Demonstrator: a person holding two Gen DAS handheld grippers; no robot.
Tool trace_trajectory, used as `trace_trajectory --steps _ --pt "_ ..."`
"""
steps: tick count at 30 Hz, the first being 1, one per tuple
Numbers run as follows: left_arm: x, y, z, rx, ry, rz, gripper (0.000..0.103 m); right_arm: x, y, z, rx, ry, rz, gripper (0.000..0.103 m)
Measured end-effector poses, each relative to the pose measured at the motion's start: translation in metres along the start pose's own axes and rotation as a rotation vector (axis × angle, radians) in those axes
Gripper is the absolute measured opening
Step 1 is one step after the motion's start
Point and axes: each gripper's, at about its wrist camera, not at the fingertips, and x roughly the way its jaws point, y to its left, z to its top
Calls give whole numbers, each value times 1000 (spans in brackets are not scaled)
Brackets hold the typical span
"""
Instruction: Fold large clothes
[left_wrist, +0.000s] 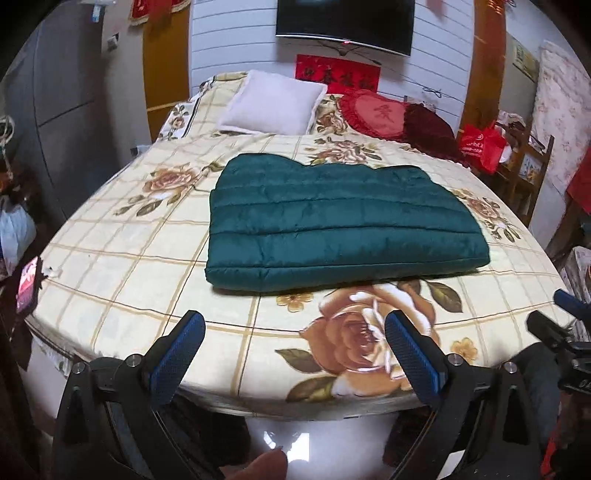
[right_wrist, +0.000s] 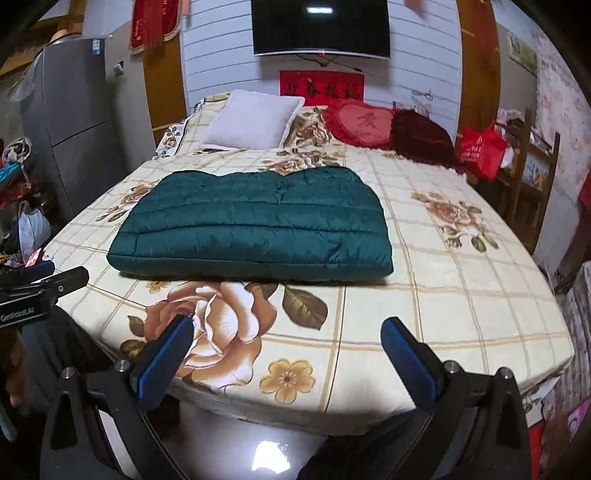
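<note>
A dark green quilted jacket (left_wrist: 340, 225) (right_wrist: 255, 229) lies folded into a flat rectangle in the middle of the bed (left_wrist: 122, 266) (right_wrist: 461, 295), on its cream floral sheet. My left gripper (left_wrist: 295, 325) hangs over the bed's near edge, well short of the jacket, open with nothing between its blue pads. Over the same near edge is my right gripper (right_wrist: 288, 328), also open and empty. The tip of the other gripper shows at the right edge of the left wrist view and at the left edge of the right wrist view.
A white pillow (left_wrist: 273, 103) and a red heart cushion (left_wrist: 376, 112) lie at the head of the bed under a wall-mounted television (right_wrist: 321, 27). A grey fridge (right_wrist: 77, 122) and bags stand left; a wooden chair with a red bag (right_wrist: 480, 147) stands right. Glossy floor lies below.
</note>
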Motion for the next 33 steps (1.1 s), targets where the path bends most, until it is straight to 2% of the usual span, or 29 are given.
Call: trace_trajectory --steps 5,10,33 --pt "-16 -15 5 10 2 31 80 -17 5 4 -13 -28 -16 103" --pt "-26 -21 7 11 -8 18 80 -30 13 6 -30 -56 -3 103" --pt "-26 -27 8 24 -4 18 80 -33 16 7 -32 -56 -3 103"
